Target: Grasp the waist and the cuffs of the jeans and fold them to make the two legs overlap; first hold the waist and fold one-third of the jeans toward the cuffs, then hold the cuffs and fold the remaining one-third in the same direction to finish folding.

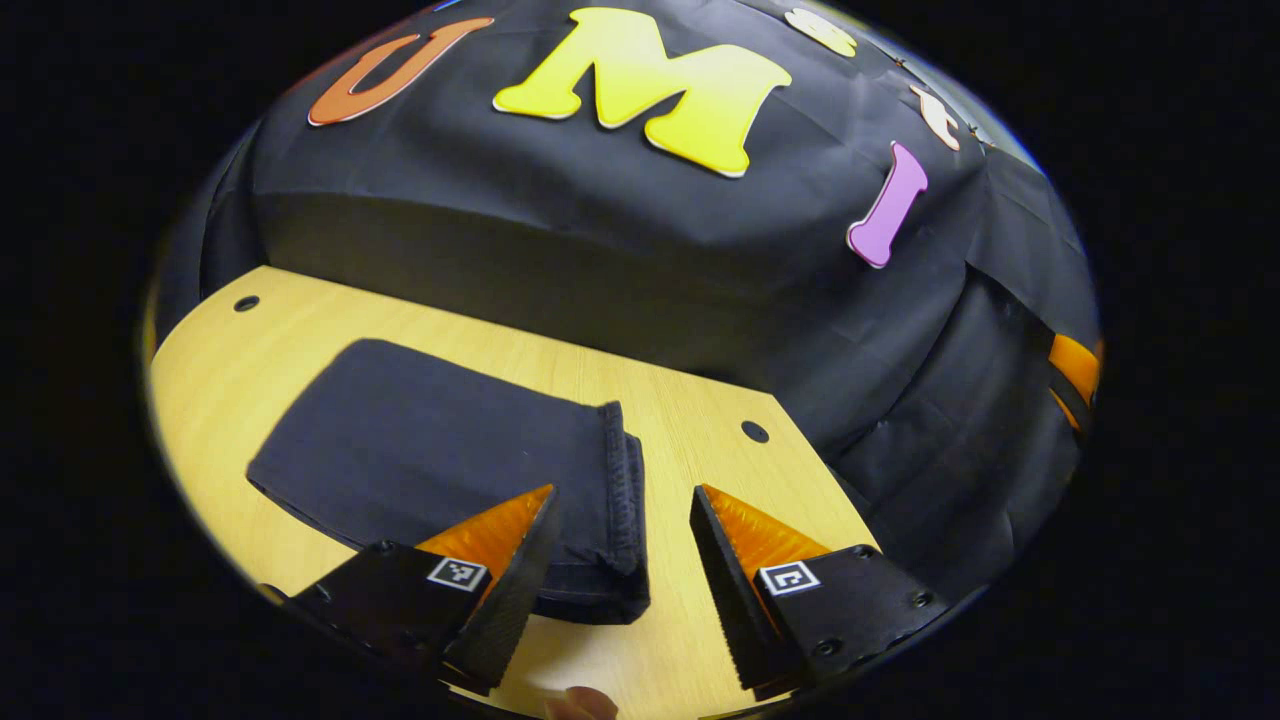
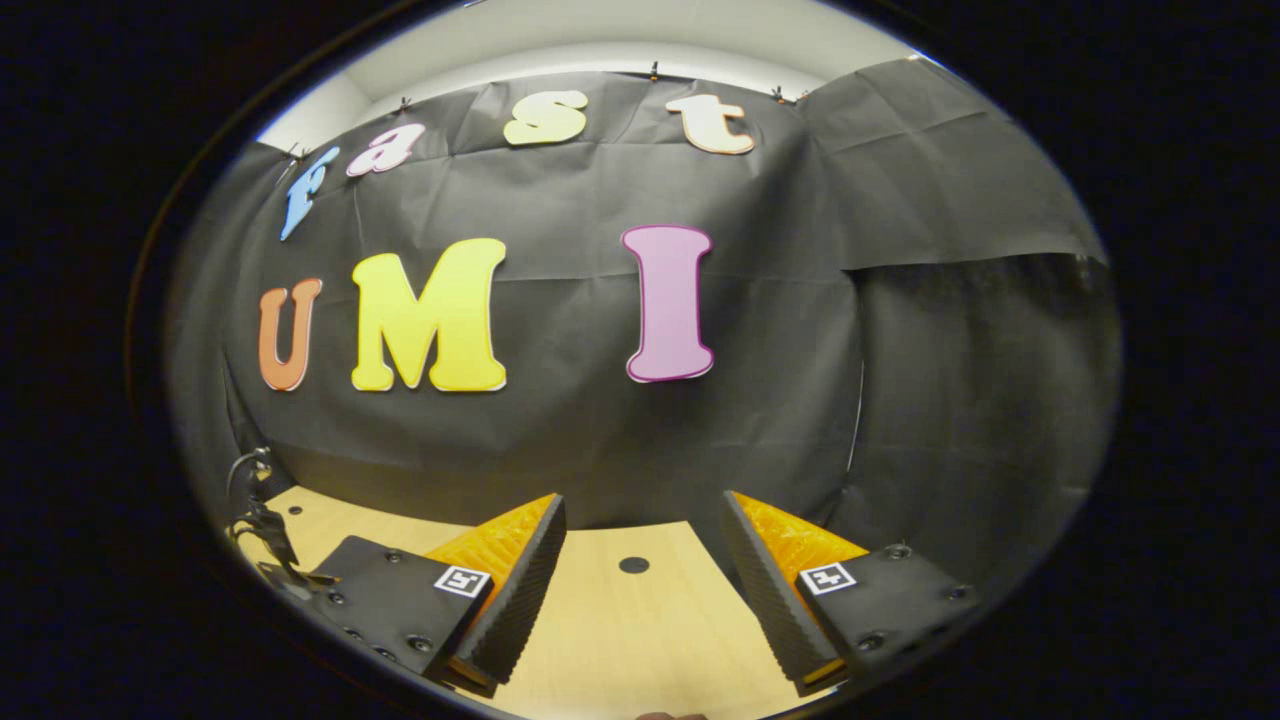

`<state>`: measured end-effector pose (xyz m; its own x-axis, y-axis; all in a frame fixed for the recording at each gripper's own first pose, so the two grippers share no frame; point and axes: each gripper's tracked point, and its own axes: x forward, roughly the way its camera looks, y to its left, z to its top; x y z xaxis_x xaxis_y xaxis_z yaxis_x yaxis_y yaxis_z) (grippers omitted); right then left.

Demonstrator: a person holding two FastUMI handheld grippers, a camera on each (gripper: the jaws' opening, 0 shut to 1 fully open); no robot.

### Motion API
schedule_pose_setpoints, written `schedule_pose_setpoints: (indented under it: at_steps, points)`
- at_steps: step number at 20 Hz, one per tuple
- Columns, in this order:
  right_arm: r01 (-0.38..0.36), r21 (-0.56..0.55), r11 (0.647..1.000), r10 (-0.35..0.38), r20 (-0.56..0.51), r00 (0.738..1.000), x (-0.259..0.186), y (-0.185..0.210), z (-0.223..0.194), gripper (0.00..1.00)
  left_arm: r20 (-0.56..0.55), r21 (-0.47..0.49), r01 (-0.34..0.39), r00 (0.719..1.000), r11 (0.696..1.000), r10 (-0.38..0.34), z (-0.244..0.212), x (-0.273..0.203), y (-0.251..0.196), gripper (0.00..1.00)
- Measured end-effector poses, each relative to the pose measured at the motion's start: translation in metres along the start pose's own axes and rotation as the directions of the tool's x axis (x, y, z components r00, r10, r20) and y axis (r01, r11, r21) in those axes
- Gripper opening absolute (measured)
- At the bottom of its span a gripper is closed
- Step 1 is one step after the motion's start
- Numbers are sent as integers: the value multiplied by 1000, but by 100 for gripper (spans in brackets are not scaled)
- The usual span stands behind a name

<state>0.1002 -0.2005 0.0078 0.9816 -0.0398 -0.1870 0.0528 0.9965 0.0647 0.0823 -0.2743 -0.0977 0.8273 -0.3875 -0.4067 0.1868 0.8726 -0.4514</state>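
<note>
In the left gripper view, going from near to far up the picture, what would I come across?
The open fingers of the left hand-held gripper → folded dark jeans lying on the wooden table → the table's far edge → the black cloth wall.

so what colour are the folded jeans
Black or very dark navy jeans, shown best in the left gripper view.
</note>
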Motion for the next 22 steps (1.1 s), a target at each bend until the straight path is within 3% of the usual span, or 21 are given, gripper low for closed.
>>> schedule_pose_setpoints:
  at_steps: [1,2,4,6,13,16,22]
  points:
    - [-9,5,1000,9,-1,1000,0,10,-2,93,27,10,-12,1000,1000,11,13,-7,9,94]
    - [-19,8,1000,19,1,1000,0,18,-3,93,51,21,-19,999,1000,18,26,-17,18,98]
    - [-40,15,999,40,6,999,0,38,-4,96,106,39,-43,994,998,38,54,-40,39,99]
    - [-68,25,997,68,14,998,0,63,-3,93,173,53,-72,983,996,62,89,-68,60,99]
    - [-155,20,988,154,64,986,-12,133,12,96,389,112,-165,915,980,110,179,-161,118,98]
    - [-169,13,985,168,79,983,-20,150,16,96,451,167,-220,884,961,124,199,-192,132,98]
    - [-176,-14,984,176,102,979,-41,166,19,93,449,201,-226,886,953,115,198,-222,142,100]
